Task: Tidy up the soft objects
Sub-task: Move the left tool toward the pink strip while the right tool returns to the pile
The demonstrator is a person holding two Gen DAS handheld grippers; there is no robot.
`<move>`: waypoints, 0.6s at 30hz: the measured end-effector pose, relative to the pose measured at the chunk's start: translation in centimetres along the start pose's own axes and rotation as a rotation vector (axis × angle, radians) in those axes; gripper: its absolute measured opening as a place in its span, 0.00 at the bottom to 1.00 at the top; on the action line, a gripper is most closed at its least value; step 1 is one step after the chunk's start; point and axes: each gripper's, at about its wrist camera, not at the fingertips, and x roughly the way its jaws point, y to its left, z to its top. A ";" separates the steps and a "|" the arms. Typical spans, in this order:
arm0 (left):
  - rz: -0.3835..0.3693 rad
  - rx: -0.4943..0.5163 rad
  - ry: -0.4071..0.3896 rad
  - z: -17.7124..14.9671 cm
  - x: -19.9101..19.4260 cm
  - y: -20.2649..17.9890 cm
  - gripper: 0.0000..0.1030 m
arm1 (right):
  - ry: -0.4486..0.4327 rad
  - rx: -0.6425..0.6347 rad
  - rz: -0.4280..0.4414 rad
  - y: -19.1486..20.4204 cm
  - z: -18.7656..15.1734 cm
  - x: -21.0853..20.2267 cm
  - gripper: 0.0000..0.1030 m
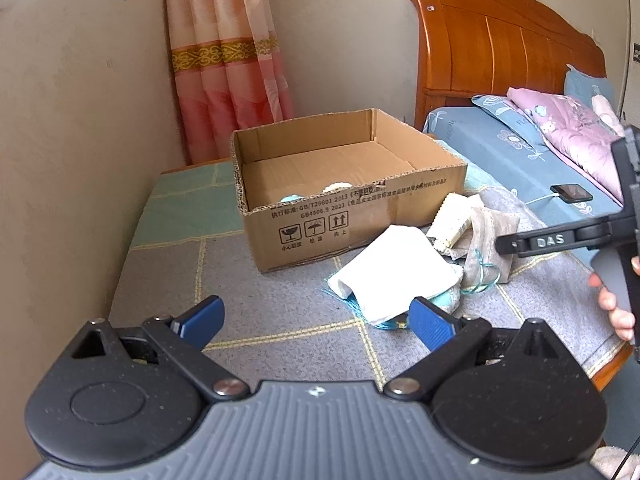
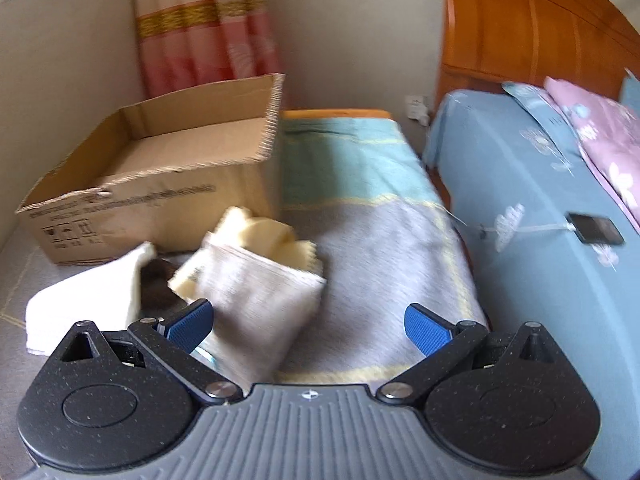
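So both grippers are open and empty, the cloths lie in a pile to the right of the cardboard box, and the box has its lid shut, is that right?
Not quite: the cardboard box is open at the top, with no lid, as the left wrist view shows. The rest holds: the left gripper and right gripper are open and empty, and the cloths lie right of the box.
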 end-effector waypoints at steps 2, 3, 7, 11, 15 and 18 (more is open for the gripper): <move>-0.003 0.004 0.001 0.0 0.1 -0.2 0.96 | 0.011 0.019 -0.006 -1.0 -0.6 -0.3 1.00; -0.007 0.006 0.001 0.0 0.1 -0.3 0.96 | 0.020 0.022 -0.013 -1.4 -0.9 -0.3 1.00; -0.018 0.015 0.000 -0.1 0.2 -0.8 0.96 | 0.030 0.056 0.016 -2.2 -1.3 -0.9 1.00; -0.021 0.027 0.004 -0.2 0.2 -1.2 0.96 | -0.001 0.076 0.053 -1.3 -0.8 -0.9 1.00; -0.016 0.032 0.011 -0.4 0.1 -1.3 0.96 | -0.012 0.057 0.079 0.7 -0.2 0.1 1.00; -0.011 0.034 0.015 -0.6 0.1 -1.3 0.96 | -0.014 0.027 0.052 2.1 0.0 1.3 1.00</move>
